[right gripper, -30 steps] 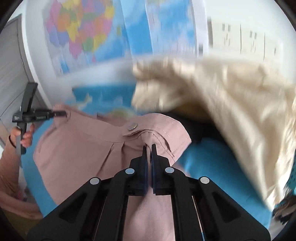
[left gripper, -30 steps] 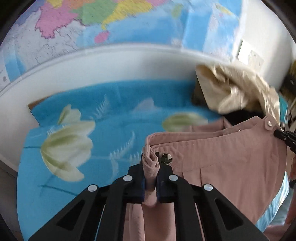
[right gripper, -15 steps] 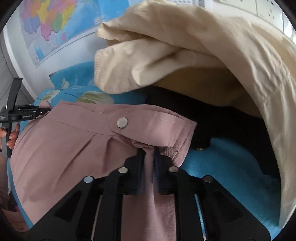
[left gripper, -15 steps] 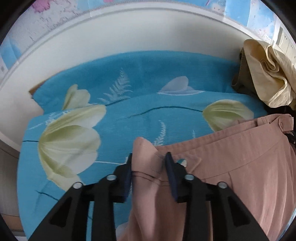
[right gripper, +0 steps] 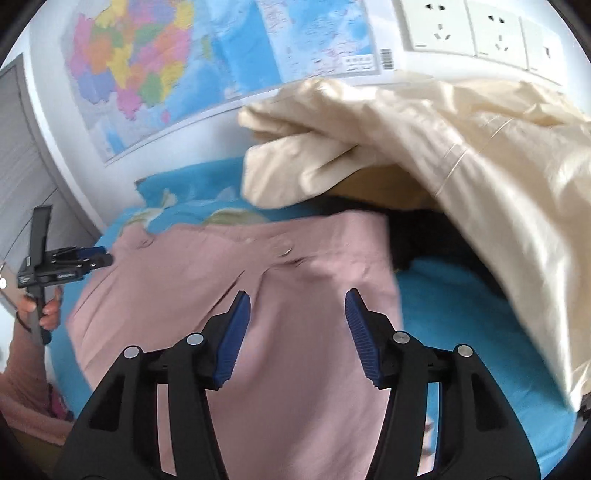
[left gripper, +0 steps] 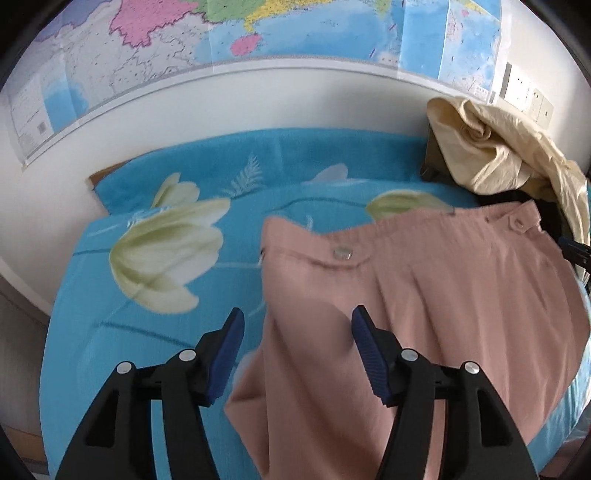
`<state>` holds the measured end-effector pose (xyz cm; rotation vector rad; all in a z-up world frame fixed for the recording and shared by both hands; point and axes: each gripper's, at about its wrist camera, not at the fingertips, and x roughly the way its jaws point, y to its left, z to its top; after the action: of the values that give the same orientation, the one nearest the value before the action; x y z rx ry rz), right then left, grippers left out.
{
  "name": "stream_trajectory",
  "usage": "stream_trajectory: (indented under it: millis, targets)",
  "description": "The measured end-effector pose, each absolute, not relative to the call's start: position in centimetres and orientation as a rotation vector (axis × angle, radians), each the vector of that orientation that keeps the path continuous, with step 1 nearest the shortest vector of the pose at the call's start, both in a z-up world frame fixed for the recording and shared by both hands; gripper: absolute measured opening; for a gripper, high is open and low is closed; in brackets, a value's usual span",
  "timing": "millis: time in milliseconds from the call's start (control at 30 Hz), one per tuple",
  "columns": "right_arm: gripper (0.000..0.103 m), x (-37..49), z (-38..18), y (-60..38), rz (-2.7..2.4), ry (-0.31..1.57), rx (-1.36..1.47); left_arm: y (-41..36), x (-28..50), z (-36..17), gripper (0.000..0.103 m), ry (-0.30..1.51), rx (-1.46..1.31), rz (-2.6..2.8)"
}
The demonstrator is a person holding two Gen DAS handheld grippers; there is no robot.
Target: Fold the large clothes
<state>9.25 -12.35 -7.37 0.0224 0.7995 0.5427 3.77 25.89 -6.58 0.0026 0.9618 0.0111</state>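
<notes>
A pair of dusty-pink trousers (left gripper: pixel 424 295) lies spread on the blue floral cloth (left gripper: pixel 155 314), waistband towards the wall, with metal snaps showing. My left gripper (left gripper: pixel 297 325) hangs over the waistband's left corner; its jaws are opening and the fabric lies below them, untouched by the pads. My right gripper (right gripper: pixel 297 308) is over the pink trousers (right gripper: pixel 236 295) near the right waistband corner, jaws opening too, nothing pinched. In the right wrist view the left gripper (right gripper: pixel 92 256) shows at the far left, held by a hand (right gripper: pixel 40 310).
A heap of cream clothing (right gripper: pixel 461 155) over dark garments (right gripper: pixel 424 236) lies at the right, close to the trousers; the cream clothing (left gripper: pixel 498 162) appears in the left wrist view as well. A wall with a map (left gripper: pixel 258 33) and sockets (right gripper: pixel 469 33) stands behind. The blue cloth's left edge (left gripper: pixel 55 314) drops off.
Both grippers were shut on the waistband corners; they have let go and opened wide. The trousers have dropped flat onto the blue cloth.
</notes>
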Motion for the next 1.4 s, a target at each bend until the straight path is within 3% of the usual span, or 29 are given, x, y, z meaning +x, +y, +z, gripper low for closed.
stream_trajectory:
  millis: [333, 933, 1000, 1167, 1233, 1400]
  targets:
    - [0.051, 11.2, -11.8, -12.0, 0.510, 0.892, 0.025, 25.9, 3.6, -8.9, 0.059, 1.008, -0.044, -0.020]
    - [0.056, 8.4, -8.8, -11.9, 0.542, 0.861, 0.027, 26.6, 2.6, -9.9, 0.063, 1.000, -0.065, -0.007]
    - [0.055, 8.8, -9.9, -11.4, 0.521, 0.895, 0.003, 27.2, 2.3, -10.4, 0.069, 0.999, -0.081, -0.004]
    - [0.053, 10.0, -12.2, -11.8, 0.506, 0.944, 0.067, 27.8, 2.6, -11.4, 0.071, 1.015, -0.109, 0.028]
    - [0.056, 9.7, -11.5, -12.0, 0.494, 0.958, 0.083, 27.8, 2.2, -11.0, 0.072, 1.011, -0.114, 0.052]
    - [0.075, 7.0, -8.8, -15.1, 0.546, 0.941, 0.243, 29.4, -2.4, -8.2, 0.072, 0.915, -0.226, 0.025]
